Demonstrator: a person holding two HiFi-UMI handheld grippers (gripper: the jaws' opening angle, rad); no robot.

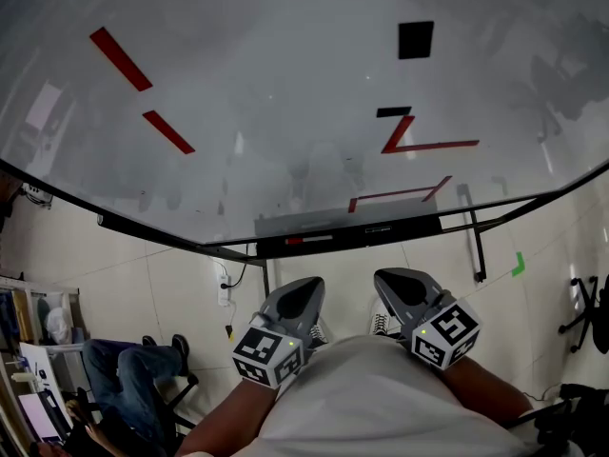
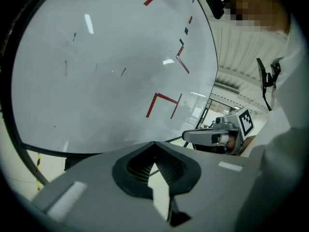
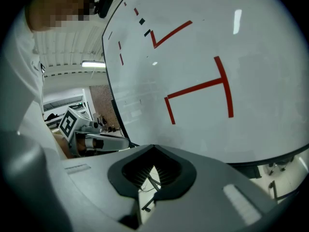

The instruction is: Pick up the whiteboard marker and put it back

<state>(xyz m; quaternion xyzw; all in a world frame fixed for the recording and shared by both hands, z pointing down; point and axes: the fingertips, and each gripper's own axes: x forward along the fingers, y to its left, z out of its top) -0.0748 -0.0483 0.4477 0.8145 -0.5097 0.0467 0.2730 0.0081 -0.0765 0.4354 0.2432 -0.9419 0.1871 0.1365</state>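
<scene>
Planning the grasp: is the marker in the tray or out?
In. The marker lies flat in the tray under the whiteboard, nothing touching it.

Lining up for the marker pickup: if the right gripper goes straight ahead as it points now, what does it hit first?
The right gripper would probably meet the whiteboard low down, near its tray; nothing stands between, though depth is unclear.

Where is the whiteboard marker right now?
In the head view, the marker lies on the dark tray along the bottom edge of the whiteboard, towards the tray's left end, just ahead of the left gripper.
</scene>
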